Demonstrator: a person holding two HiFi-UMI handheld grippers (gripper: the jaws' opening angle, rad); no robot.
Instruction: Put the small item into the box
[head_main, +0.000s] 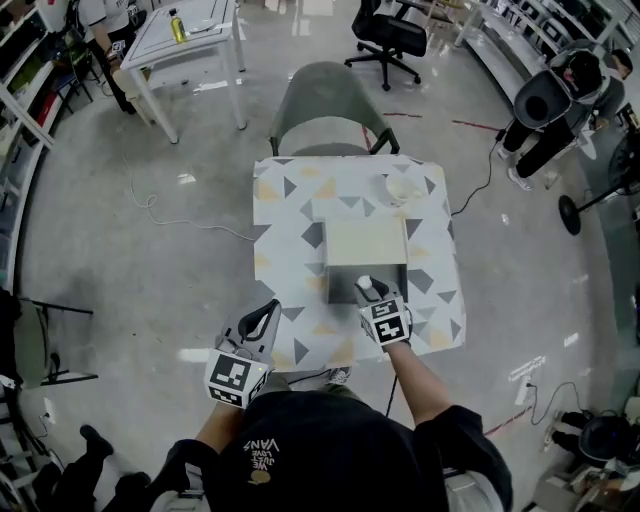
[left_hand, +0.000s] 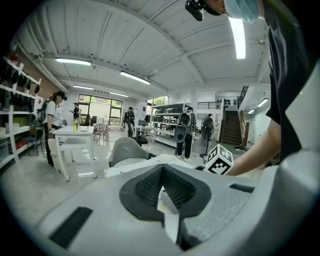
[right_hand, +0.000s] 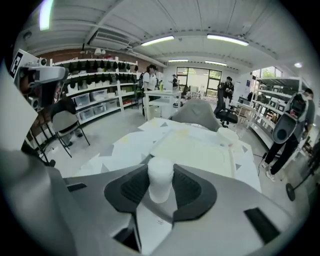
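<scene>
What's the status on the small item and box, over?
Right gripper shut on the small white item, over the open box. Left gripper shut, empty, near table edge. White cup beyond the box, not in the way.

Right hand-held gripper (head_main: 369, 289) covered the near right corner of the box (head_main: 343, 284), so the floor there went unseen. Lower end of small white item (right_hand: 160, 178) was sunk between the pads. Left hand-held gripper (left_hand: 161, 171) blocked most of the tabletop (left_hand: 145, 162) in its own view. Round white object (head_main: 400, 188), far right, was too small to identify.
</scene>
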